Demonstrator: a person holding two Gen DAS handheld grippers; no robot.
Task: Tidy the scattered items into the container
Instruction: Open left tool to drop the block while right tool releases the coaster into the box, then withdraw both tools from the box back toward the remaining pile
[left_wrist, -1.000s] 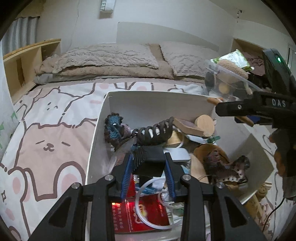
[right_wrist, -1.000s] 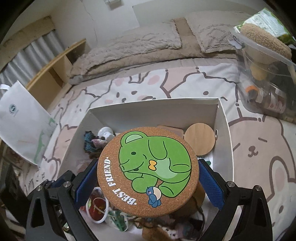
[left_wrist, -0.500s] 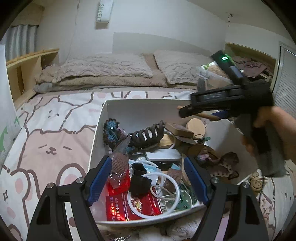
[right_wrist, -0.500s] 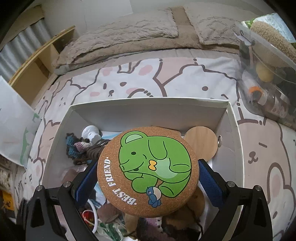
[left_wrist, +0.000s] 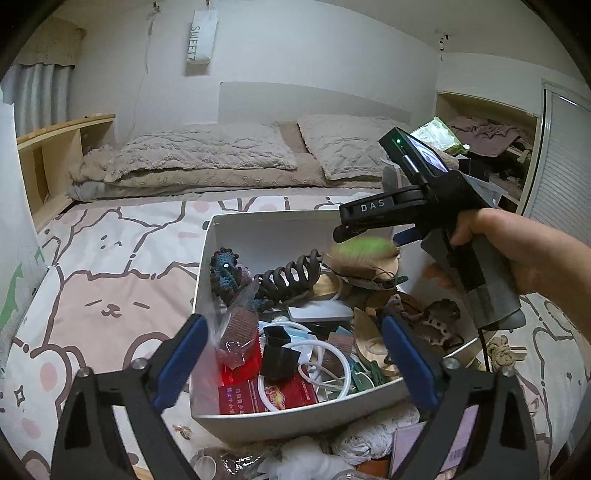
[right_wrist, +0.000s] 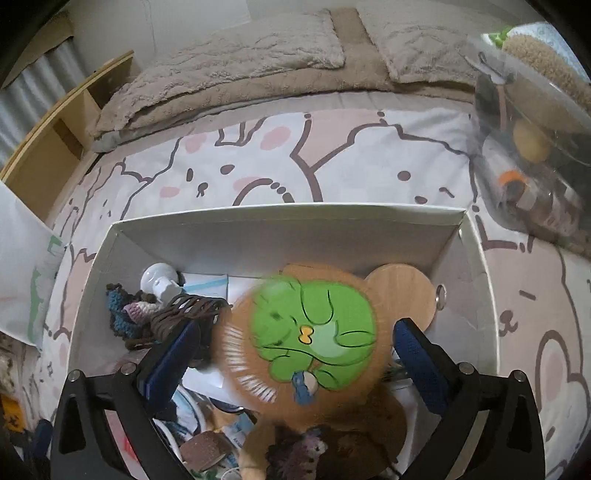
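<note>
A white box (left_wrist: 236, 229) on the bed holds several items: a dark hair claw (left_wrist: 291, 277), a crocheted piece, white rings, a red packet. My left gripper (left_wrist: 291, 354) is open and empty above the box's near edge. My right gripper (right_wrist: 295, 350) is open over the box (right_wrist: 288, 225); in the left wrist view it (left_wrist: 369, 236) hangs over the far right of the box. A round cork coaster with a green animal (right_wrist: 310, 332) is blurred between the right jaws, free of the pads; it also shows in the left wrist view (left_wrist: 362, 249).
A clear plastic tub (right_wrist: 535, 155) of items stands to the right of the box. Loose items (left_wrist: 369, 439) lie on the bed in front of the box. Pillows (left_wrist: 207, 151) lie at the head of the bed. A wooden shelf (left_wrist: 48, 155) is at the left.
My left gripper opened, dropped the black item into the box and pulled back. My right gripper moved over the box and opened; the coaster is falling from it.
</note>
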